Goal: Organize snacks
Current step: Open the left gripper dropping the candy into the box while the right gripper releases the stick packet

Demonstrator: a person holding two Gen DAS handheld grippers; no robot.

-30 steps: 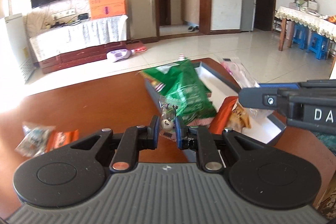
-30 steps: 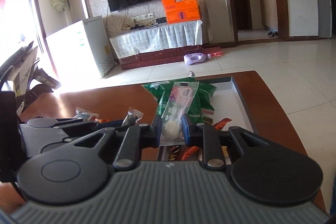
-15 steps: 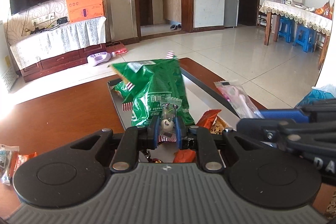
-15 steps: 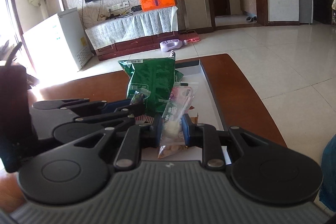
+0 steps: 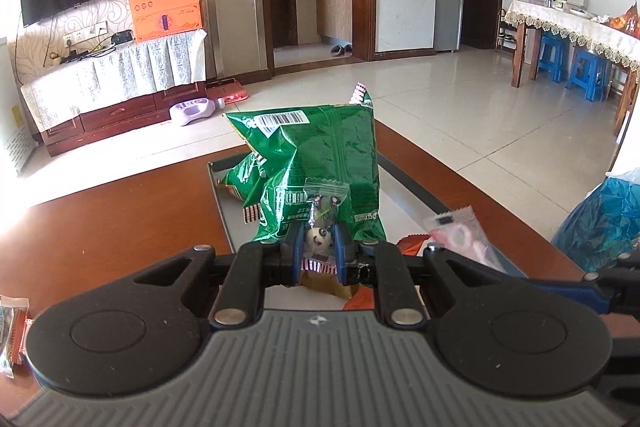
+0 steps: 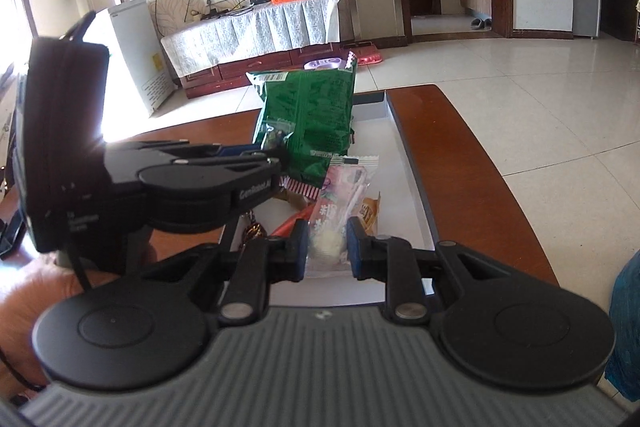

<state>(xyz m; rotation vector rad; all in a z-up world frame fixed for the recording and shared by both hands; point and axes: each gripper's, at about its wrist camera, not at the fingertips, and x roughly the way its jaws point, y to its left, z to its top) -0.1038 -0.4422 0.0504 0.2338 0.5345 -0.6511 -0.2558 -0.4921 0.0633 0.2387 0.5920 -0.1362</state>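
1. Already in the grey tray point(image 6: 404, 147): a big green bag point(image 5: 320, 167), standing at 12 o'clock from both grippers, with orange packets point(image 6: 292, 223) at its foot
2. The left gripper point(image 5: 318, 251) has its jaws clamped on a small clear panda sweet packet point(image 5: 320, 223), poised over the tray's near end
3. The right gripper point(image 6: 326, 247) is squeezed tight on a pink-and-white packet point(image 6: 340, 203), also above the tray
4. Left to do, likely: release both, then fetch the wrappers point(image 5: 14, 331) lying on the table point(image 5: 120, 219) at 9 o'clock
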